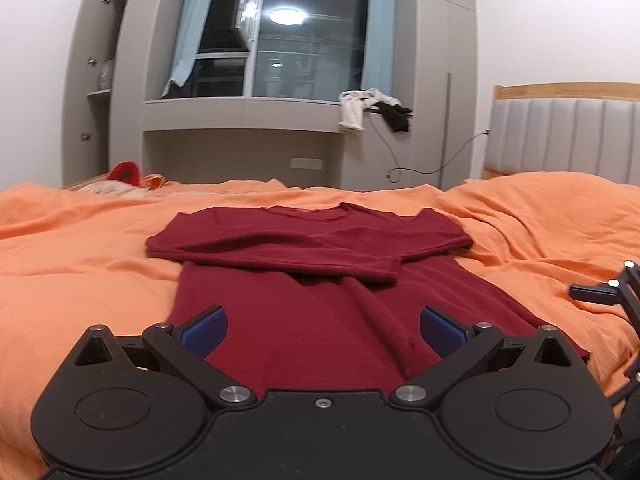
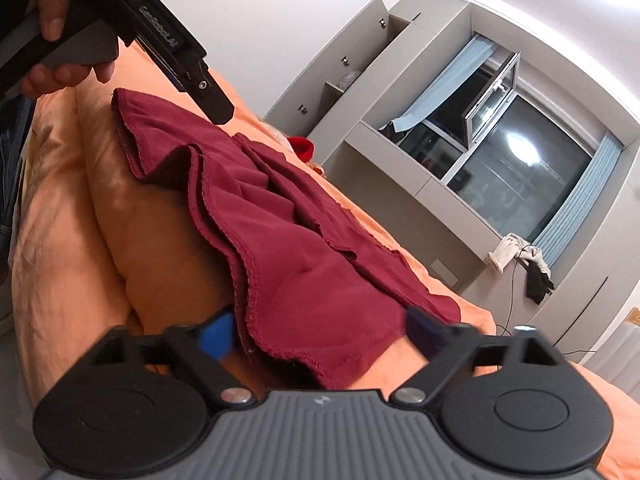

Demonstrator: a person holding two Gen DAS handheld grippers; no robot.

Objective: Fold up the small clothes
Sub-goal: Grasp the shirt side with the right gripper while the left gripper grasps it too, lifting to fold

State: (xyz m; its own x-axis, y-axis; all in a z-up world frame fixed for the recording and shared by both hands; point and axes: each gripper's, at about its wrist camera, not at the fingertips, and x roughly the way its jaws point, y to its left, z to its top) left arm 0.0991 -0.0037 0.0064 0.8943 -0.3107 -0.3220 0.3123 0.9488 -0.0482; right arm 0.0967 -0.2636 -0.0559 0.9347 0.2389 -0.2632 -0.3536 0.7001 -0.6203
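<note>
dark red shirt [image 1: 320,280] lies flat on the orange bed [image 1: 80,248], sleeves folded across, left gripper [image 1: 322,330] jaws spread over its hem, right gripper [image 2: 316,334] jaws spread around the hem corner, not pinching.

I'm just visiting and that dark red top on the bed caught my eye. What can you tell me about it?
The dark red top is a soft, knit-looking shirt with a round neckline and stitched hems. It lies flat on the orange bedsheet, both sleeves folded across the chest. Its near hem is rippled and slightly lifted. The right gripper straddles one hem corner with jaws apart; the left gripper hovers open over the lower body.
</note>
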